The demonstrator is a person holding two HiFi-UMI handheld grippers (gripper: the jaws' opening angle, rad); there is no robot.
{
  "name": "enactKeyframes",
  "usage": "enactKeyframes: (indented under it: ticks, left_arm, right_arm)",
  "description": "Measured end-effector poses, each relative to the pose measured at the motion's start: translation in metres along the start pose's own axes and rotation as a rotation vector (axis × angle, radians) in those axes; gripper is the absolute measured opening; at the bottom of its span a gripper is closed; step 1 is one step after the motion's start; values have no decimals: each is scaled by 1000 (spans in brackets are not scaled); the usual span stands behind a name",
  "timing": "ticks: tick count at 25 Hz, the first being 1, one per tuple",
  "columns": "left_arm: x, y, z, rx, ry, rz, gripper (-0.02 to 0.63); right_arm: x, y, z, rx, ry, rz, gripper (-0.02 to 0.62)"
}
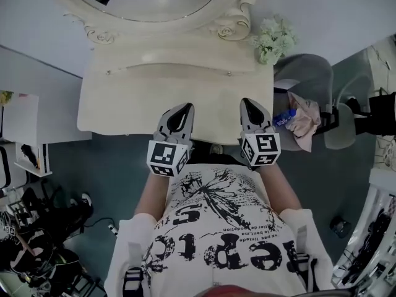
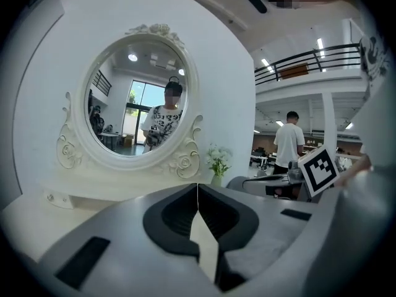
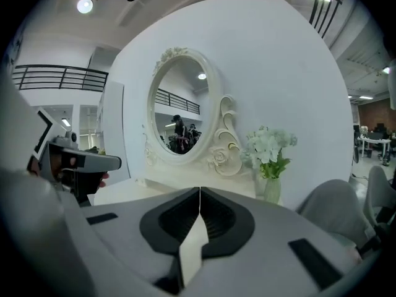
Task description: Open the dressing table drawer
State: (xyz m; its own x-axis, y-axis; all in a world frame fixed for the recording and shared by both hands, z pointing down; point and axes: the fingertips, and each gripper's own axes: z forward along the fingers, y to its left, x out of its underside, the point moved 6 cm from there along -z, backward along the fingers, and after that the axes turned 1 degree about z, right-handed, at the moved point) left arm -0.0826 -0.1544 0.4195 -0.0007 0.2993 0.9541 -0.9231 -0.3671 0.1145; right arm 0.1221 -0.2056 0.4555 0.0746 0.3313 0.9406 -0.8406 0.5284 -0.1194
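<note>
The cream dressing table (image 1: 124, 104) with its oval mirror (image 1: 154, 5) stands straight ahead. A low back shelf carries small knobs (image 1: 110, 72). No drawer front below the top shows in any view. My left gripper (image 1: 185, 109) is shut and empty, its tip over the table's front edge. My right gripper (image 1: 249, 103) hangs beside it, also shut with nothing in it. In the left gripper view the jaws (image 2: 197, 190) meet below the mirror (image 2: 139, 104). In the right gripper view the closed jaws (image 3: 199, 193) point at the mirror (image 3: 179, 113).
A vase of white flowers (image 1: 273, 39) stands at the table's right back corner. A grey chair (image 1: 309, 73) with a pink cloth (image 1: 304, 119) and a blue bottle (image 1: 284, 117) is to the right. Shelves and clutter (image 1: 31, 228) lie at left. A person (image 2: 289, 142) stands far off.
</note>
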Motion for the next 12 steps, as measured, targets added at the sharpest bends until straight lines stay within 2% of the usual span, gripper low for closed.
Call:
enactKeyframes:
  ticks: [5,12]
  left_arm:
    - [-1,24,26,40,16,-16,20]
    - [4,61,57,96,52,-15,20]
  right_arm:
    - [6,-1,31,-14,25,-7,18]
    - [40,-12,82,49,110,19,20]
